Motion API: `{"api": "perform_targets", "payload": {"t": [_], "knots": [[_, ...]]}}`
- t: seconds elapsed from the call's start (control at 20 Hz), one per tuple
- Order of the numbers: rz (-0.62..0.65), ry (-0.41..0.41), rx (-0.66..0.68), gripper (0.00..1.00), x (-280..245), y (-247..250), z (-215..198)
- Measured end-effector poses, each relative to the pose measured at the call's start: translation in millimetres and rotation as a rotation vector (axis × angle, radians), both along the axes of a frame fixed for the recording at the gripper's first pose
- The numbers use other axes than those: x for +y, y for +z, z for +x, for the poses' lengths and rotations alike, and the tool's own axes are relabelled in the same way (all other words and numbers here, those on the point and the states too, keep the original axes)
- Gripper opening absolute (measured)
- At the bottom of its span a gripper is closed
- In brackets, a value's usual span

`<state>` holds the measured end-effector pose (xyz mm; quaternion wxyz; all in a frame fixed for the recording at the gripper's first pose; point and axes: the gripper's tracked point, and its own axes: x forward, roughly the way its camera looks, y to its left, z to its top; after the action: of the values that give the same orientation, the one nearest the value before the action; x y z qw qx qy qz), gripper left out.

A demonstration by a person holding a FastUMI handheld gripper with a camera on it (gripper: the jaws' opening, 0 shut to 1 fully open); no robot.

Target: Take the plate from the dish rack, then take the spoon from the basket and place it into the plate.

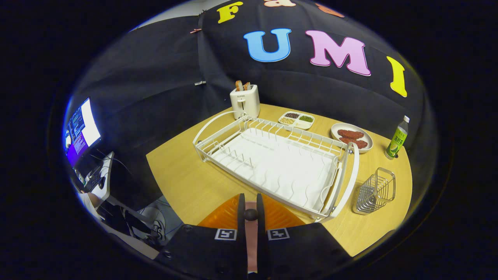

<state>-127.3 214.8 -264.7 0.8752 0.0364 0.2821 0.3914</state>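
While the white wire dish rack (pixel 278 163) lies across the middle of the desk (pixel 183 179), its slots hold nothing and its curved handle arches over the near end. Beyond it, at the far edge of the desk, stands a white toaster (pixel 244 101) with slices of bread sticking up from it. Next to that sits a small divided dish (pixel 296 119) of grains or beans, then a round plate (pixel 352 137) carrying reddish-brown pieces of food, and near the far right corner a green bottle (pixel 397 138) with a white cap. A wire cutlery basket (pixel 375 191) of bare metal stands at the right edge, just beside the rack's near end; I can make out no spoon in it. Off the desk's left edge a lit monitor (pixel 82 130) glows over a cluttered stand.

My hand-held gripper (pixel 251 212) has its fingers nearly together, with a thin pinkish strip and a small dark rounded knob between them; whether that is the spoon I cannot tell. Just under the fingers lies an orange ribbed thing (pixel 223 214), its ridges fanning outward on either side, at the near edge of the desk.
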Motion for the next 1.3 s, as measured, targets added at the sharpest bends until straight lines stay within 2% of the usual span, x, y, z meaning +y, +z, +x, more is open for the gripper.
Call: {"api": "perform_targets", "payload": {"t": [0.3,0.5,0.6,0.85,1.0,1.15,1.3], "knots": [[-0.065,0.044,0.113,0.19,-23.3,-38.1,-26.9],[-0.072,0.039,0.118,0.19,-19.7,-42.5,-25.8],[-0.066,0.031,0.121,0.29,-18.1,-41.5,-22.2],[-0.048,0.011,0.126,0.64,-19.8,-35.6,-16.2],[-0.041,-0.003,0.119,0.78,-22.6,-27.6,-12.9],[-0.034,-0.025,0.074,0.96,-29.1,-5.8,-3.1],[-0.015,-0.067,-0.021,0.99,-39.5,32.6,16.7]]}}
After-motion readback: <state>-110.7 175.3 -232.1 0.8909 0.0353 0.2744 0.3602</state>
